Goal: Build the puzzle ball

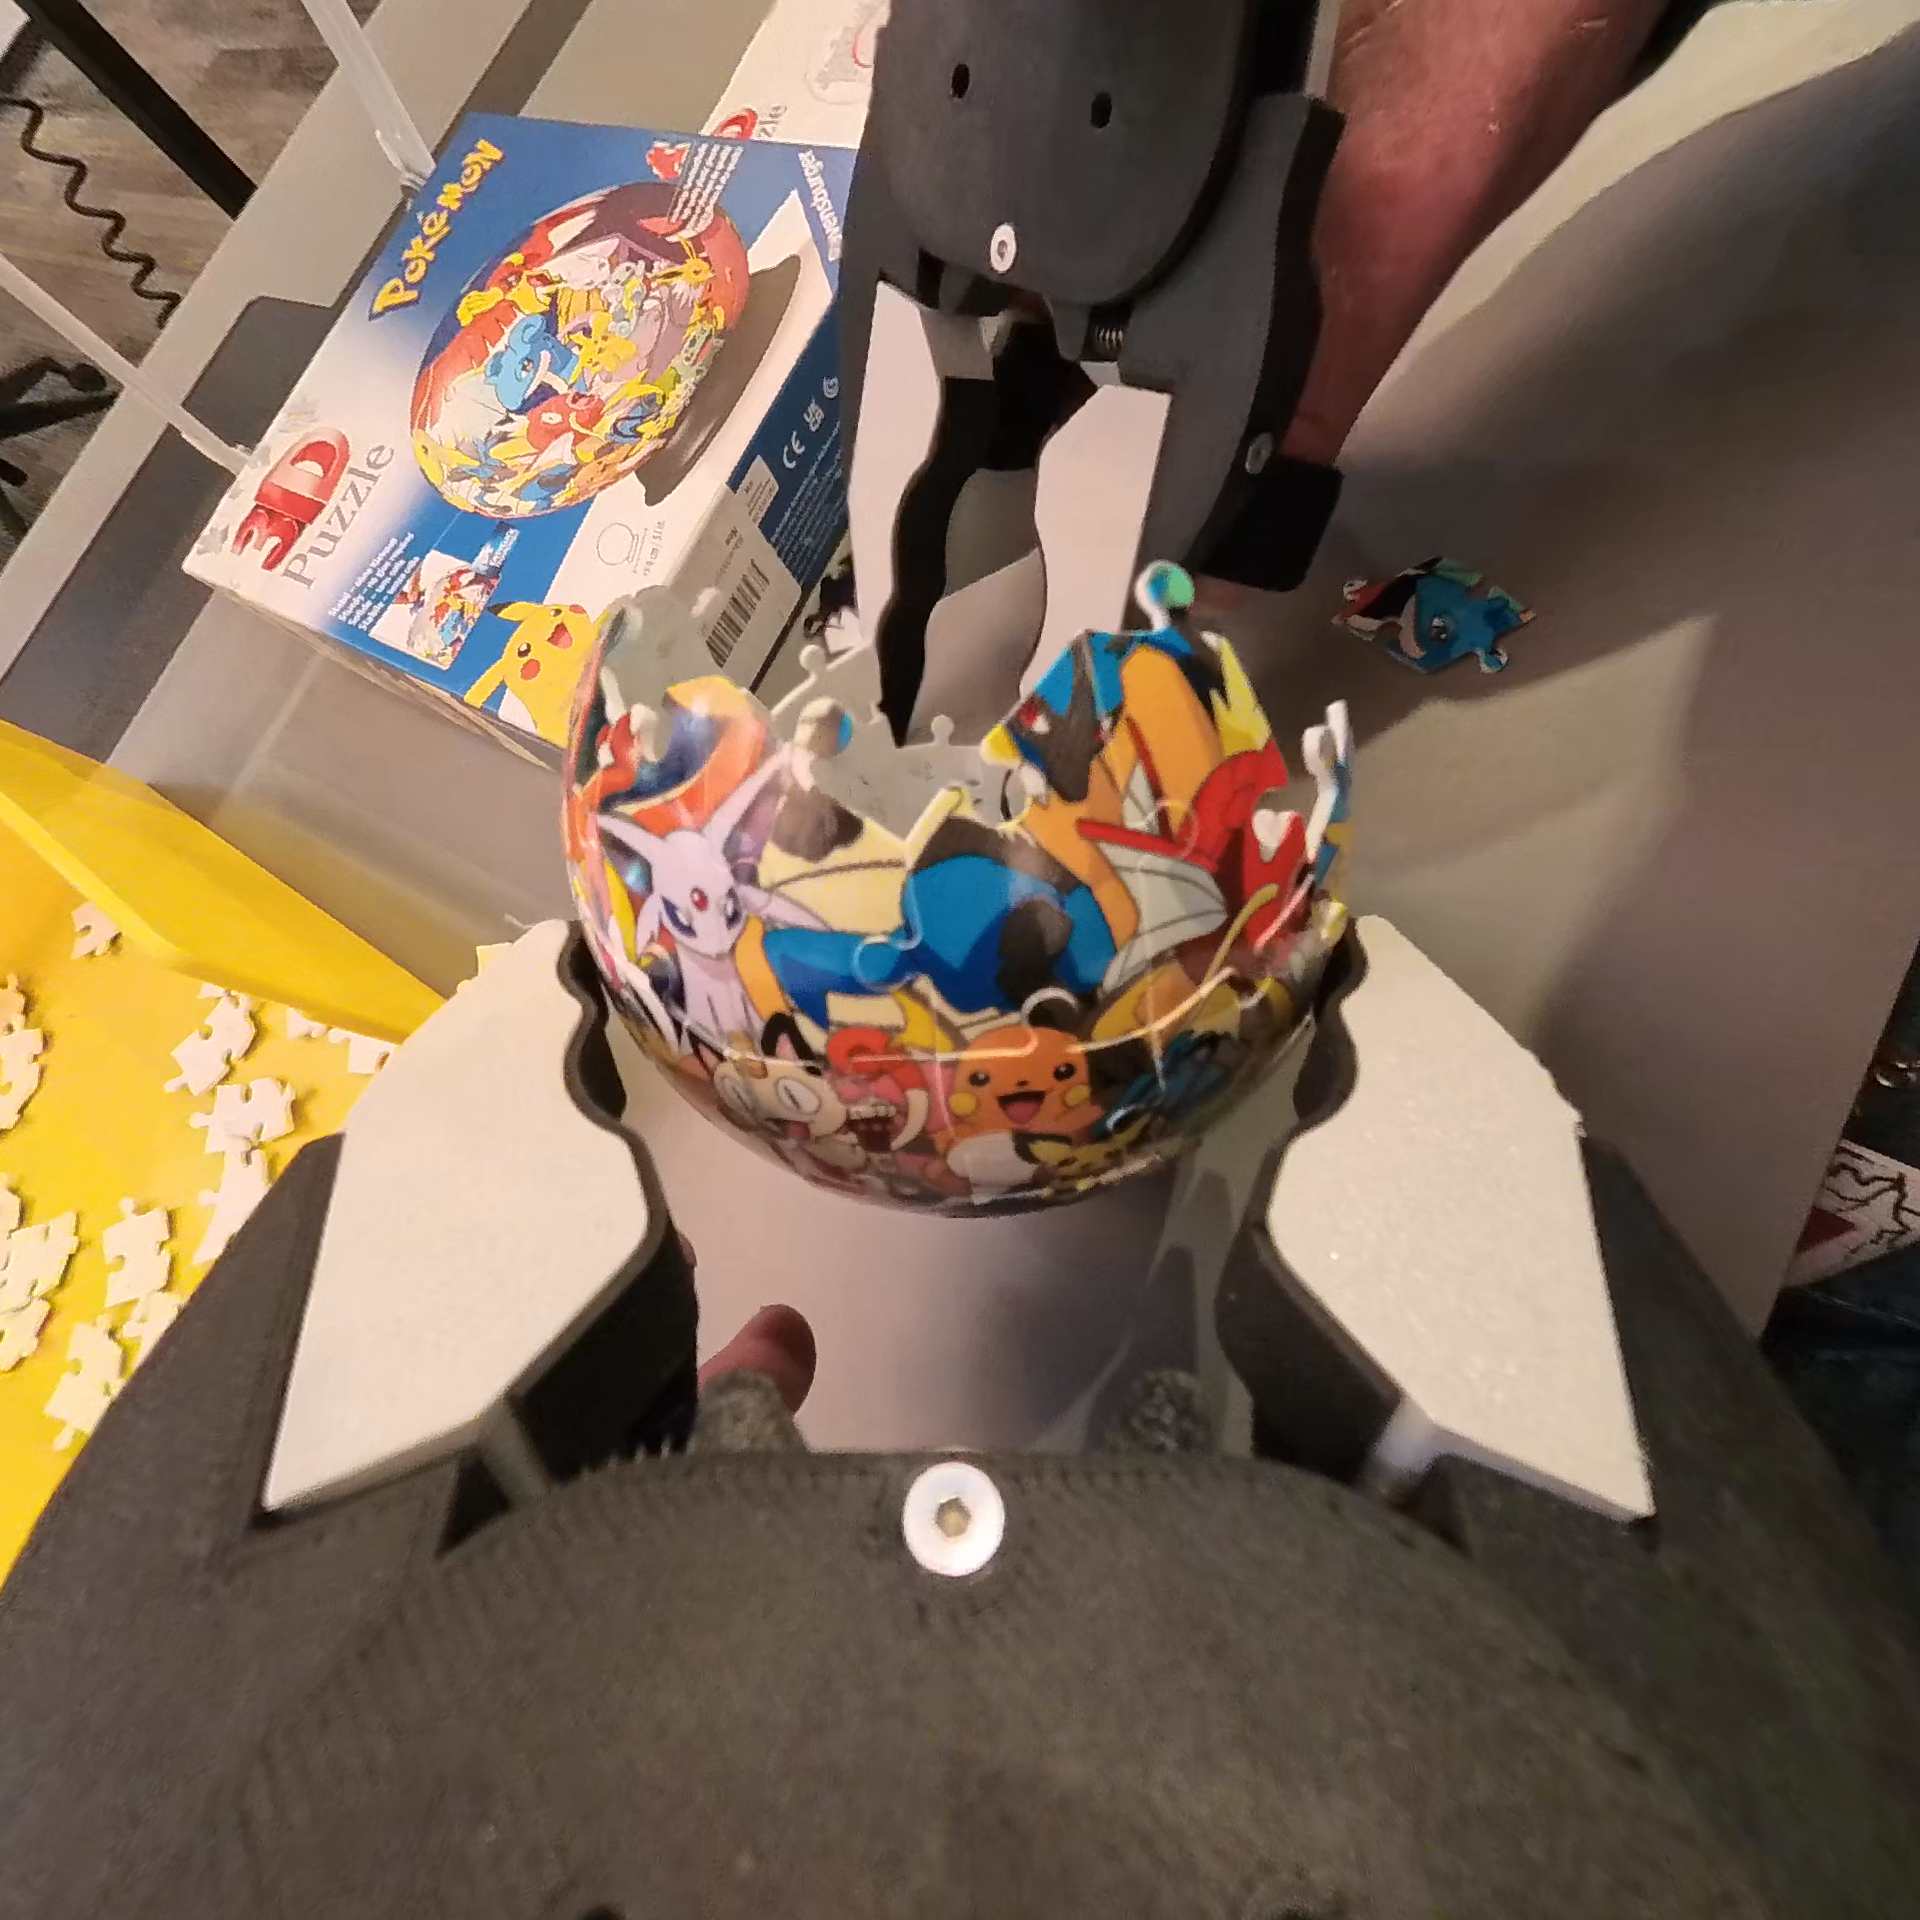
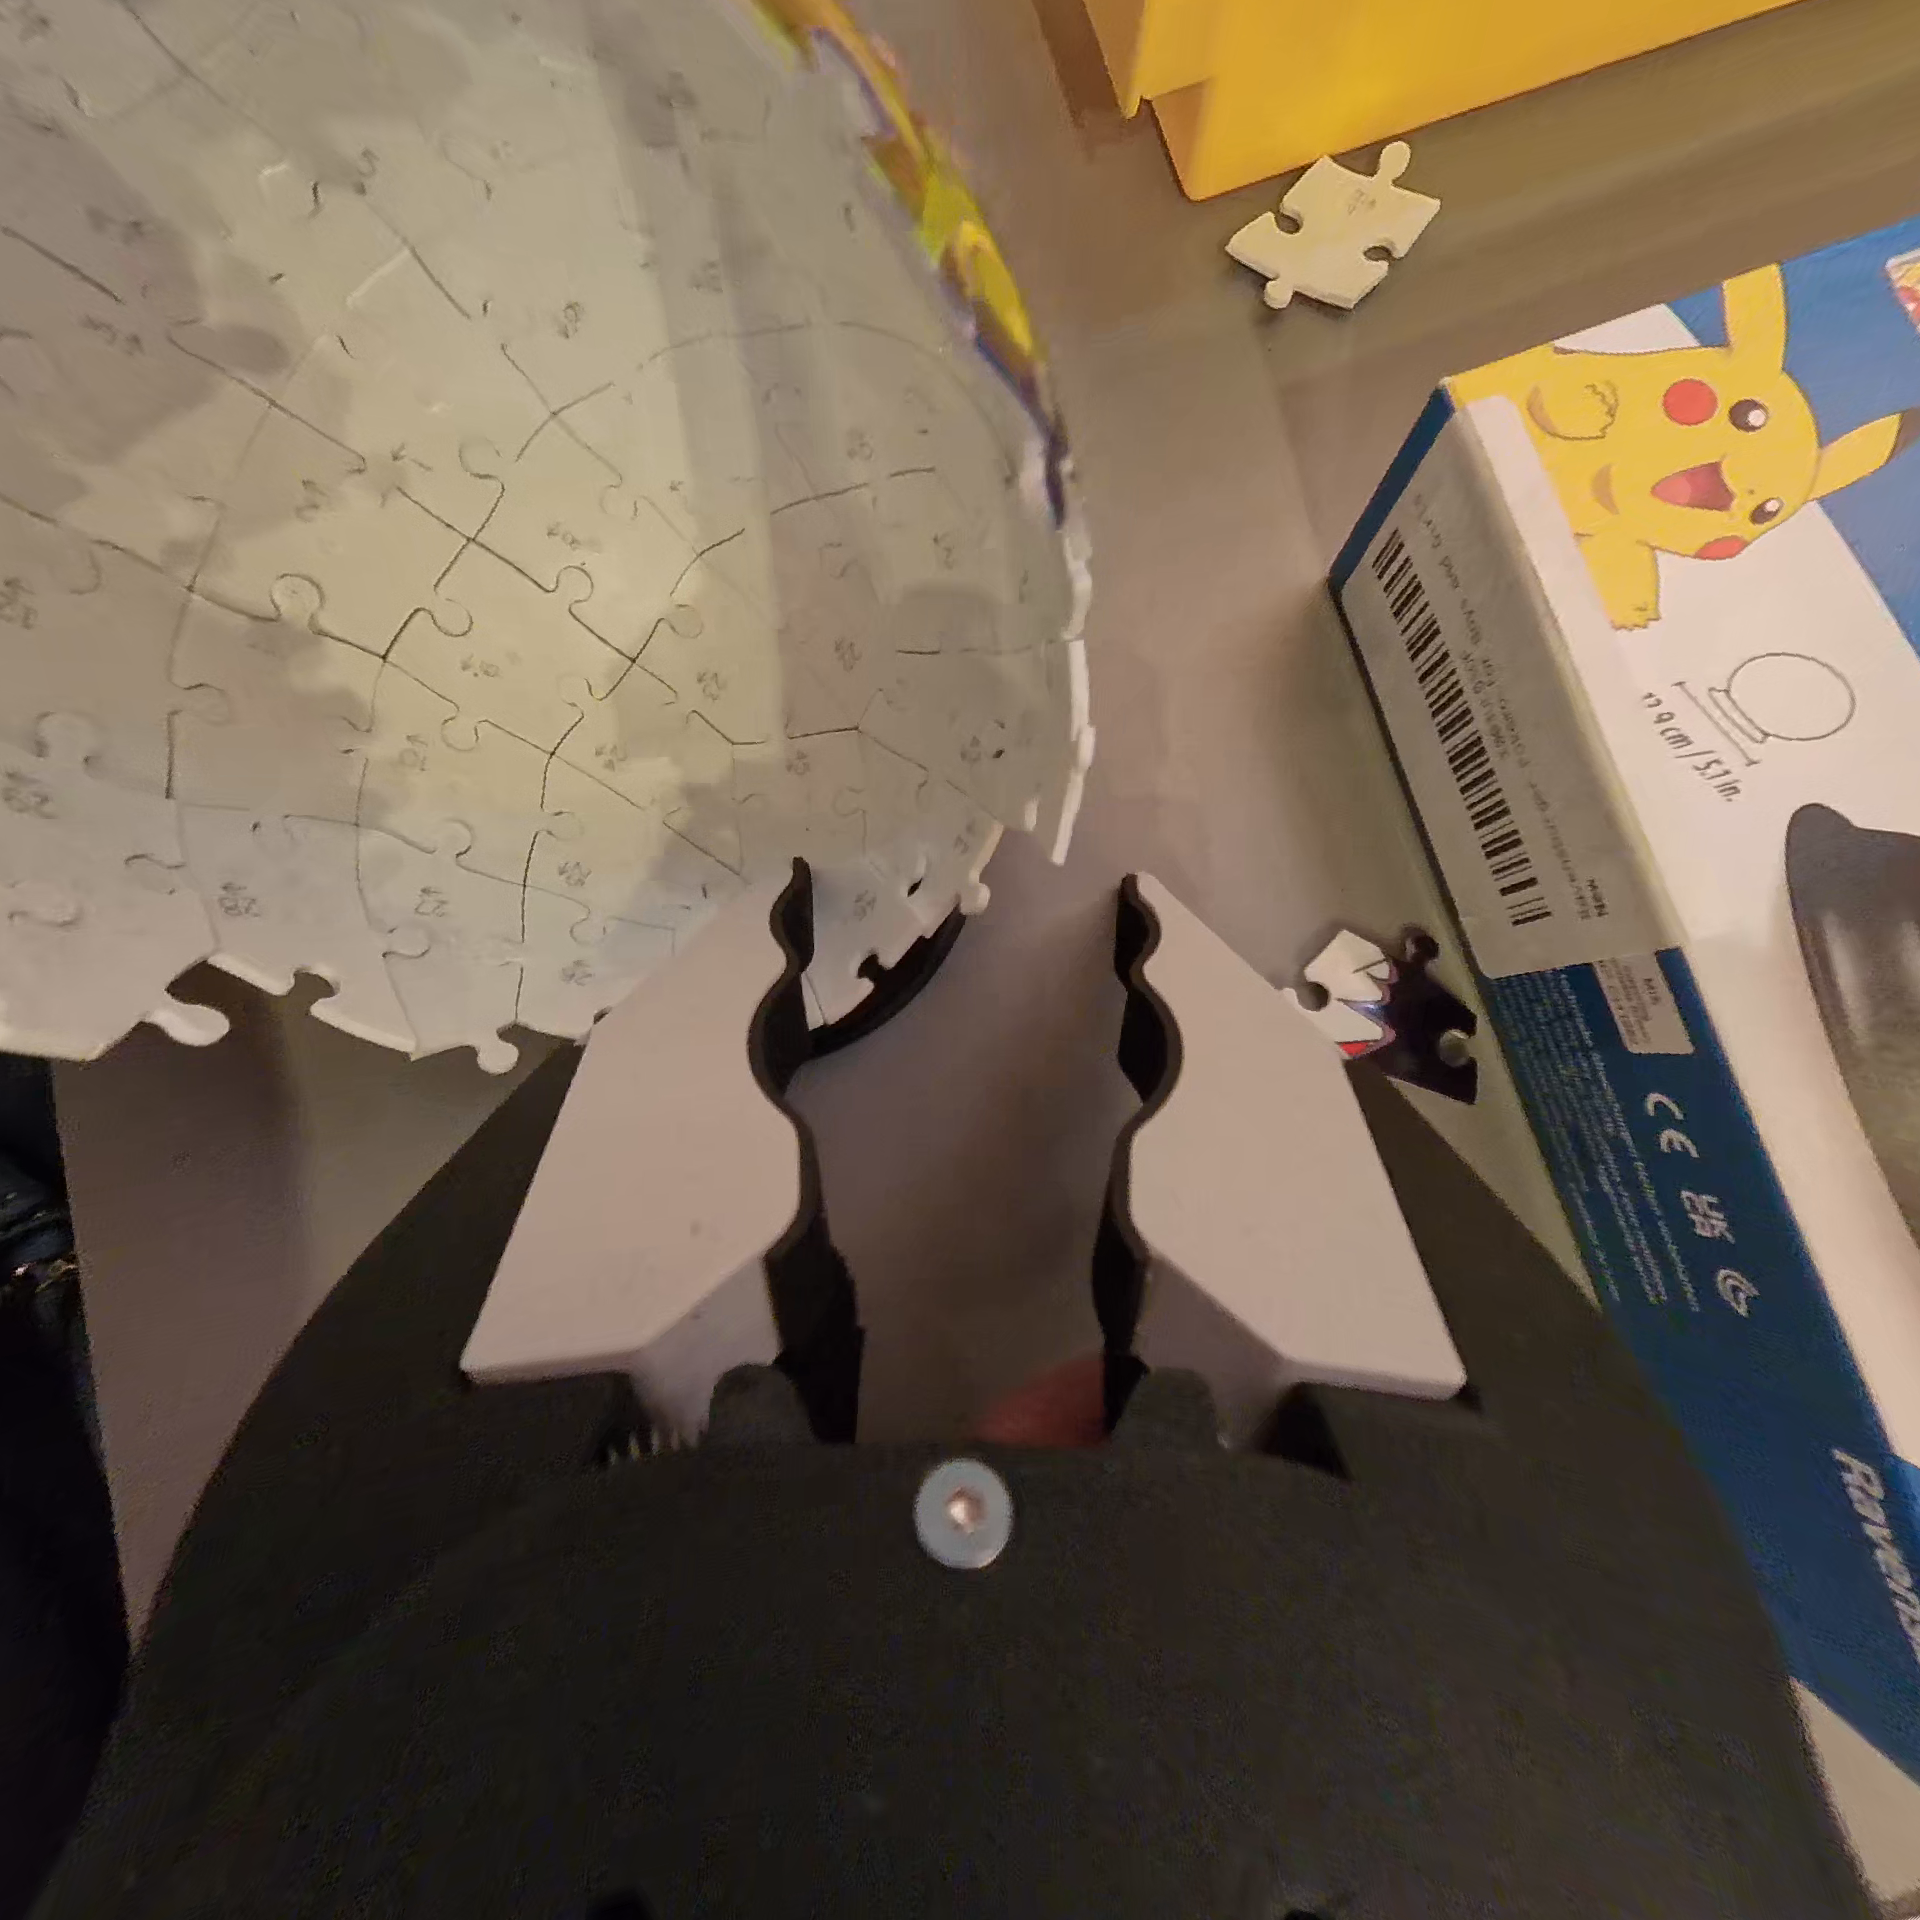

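Observation:
The half-built puzzle ball is an open bowl with colourful cartoon figures outside and a jagged rim. My left gripper is shut on it, one finger on each side, holding it over the grey table. My right gripper comes down from above with its tips at the far rim. In the right wrist view the bowl's white numbered inside fills the upper left. My right gripper is open and empty, its left finger against the rim.
The puzzle box lies behind the ball; it is at the right in the right wrist view. A yellow tray holds several loose pieces. Single pieces lie on the table: coloured, white, dark.

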The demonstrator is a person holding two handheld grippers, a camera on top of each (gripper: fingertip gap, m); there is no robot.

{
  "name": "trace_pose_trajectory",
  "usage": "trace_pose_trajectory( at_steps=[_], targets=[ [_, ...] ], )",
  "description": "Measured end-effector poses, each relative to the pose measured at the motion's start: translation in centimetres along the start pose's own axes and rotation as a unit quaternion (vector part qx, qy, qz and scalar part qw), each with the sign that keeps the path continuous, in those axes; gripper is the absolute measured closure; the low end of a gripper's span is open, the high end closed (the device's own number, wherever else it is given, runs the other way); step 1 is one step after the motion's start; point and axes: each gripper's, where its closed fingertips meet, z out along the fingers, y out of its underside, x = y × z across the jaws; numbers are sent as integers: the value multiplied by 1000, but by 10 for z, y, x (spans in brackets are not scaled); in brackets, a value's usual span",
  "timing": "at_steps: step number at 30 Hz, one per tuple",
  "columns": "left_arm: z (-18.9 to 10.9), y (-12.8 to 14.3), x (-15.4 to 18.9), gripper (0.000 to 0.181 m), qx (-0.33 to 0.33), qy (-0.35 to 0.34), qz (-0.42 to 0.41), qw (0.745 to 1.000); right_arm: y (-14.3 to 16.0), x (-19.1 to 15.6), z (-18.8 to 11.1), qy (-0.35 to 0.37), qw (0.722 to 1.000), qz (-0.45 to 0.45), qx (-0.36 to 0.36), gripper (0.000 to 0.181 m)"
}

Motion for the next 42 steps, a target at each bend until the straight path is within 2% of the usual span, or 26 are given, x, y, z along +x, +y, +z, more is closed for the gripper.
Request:
trace_pose_trajectory(
  at_steps=[8,11,14,25,30,34,42],
  targets=[
    [-1,-1,2,54,5,-4,-1,1000,0,-1,-1,0,1000,24,-3,118],
    [0,-1,3,54,4,-8,2,1000,-2,-5,-1,-17,999,47,9,97],
    [0,0,3,54,3,-9,2,1000,0,0,-1,6,999,39,9,113],
    [-1,-1,4,56,5,-13,3,1000,4,-6,0,9,1000,-23,1,117],
    [-1,1,3,57,3,-15,4,1000,6,-4,-4,-4,1000,-10,5,125],
    [1,1,5,57,3,-11,3,1000,8,-4,-7,-4,1000,3,10,138],
    [6,4,5,56,4,2,-6,1000,12,3,-15,-25,998,51,22,141]
  ],
)
